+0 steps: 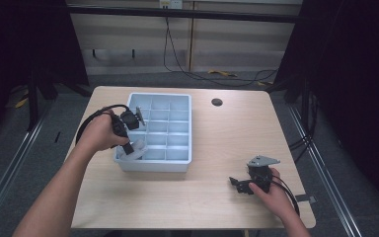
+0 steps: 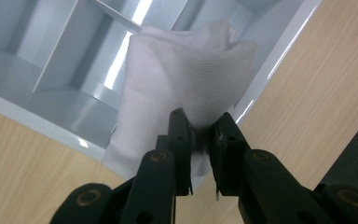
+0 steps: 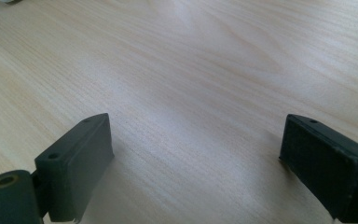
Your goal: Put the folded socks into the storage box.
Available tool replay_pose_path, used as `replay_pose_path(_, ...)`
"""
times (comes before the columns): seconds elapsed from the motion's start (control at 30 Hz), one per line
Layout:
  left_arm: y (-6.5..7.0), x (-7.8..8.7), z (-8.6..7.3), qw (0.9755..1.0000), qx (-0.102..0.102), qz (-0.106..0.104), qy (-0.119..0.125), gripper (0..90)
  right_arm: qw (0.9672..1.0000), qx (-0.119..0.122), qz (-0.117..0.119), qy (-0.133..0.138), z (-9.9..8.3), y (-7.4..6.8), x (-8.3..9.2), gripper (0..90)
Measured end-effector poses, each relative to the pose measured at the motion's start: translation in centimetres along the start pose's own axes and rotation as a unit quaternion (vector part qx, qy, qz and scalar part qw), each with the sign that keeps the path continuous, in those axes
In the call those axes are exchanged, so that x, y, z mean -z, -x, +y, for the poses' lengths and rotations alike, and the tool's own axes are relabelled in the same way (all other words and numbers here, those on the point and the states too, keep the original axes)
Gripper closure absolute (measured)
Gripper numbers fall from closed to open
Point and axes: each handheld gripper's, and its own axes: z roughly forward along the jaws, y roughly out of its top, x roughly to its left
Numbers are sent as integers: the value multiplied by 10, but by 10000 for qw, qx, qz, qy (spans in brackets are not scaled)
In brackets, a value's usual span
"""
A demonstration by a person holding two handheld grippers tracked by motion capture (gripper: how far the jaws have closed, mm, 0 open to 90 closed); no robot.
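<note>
A light blue compartment tray stands on the wooden table, left of centre. A white cloth drapes over its near left corner, partly in a compartment and partly over the rim. My left gripper is shut on the white cloth, its jaws pinching the fabric's lower edge in the left gripper view. My right gripper rests low over the table at the front right. It is open, with bare wood between its jaws.
A dark round grommet hole sits in the table's far side. The tray's inner dividers form several compartments. The table's bare wood spreads between tray and right gripper. Cables lie on the floor beyond the table.
</note>
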Motion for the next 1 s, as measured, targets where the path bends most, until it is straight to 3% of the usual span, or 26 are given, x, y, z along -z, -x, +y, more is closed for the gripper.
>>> replay_pose_path(0.17, -2, -5, -2, 9999, 103, -26, 40, 799, 10000, -1, 1, -1, 0, 0, 0, 82)
replay_pose_path(0.37, -3, -15, -1, 9998, 125, -84, -143, 796, 10000, 3, 1, 1, 0, 0, 0, 82)
replay_pose_path(0.47, -5, -14, -3, 9998, 171, -110, -48, 790, 10000, -1, 2, 1, 0, 0, 0, 82)
replay_pose_path(0.67, -4, -6, -6, 9995, 306, -74, 50, 698, 10000, 17, 14, 6, 0, 0, 0, 82)
replay_pose_path(0.8, -4, -4, -5, 9996, 254, -49, 103, 630, 10000, 19, 14, 5, 0, 0, 0, 82)
replay_pose_path(1.0, 0, 10, -4, 9989, 333, -17, 322, 555, 10000, 35, 7, 10, 1, 0, -1, 82)
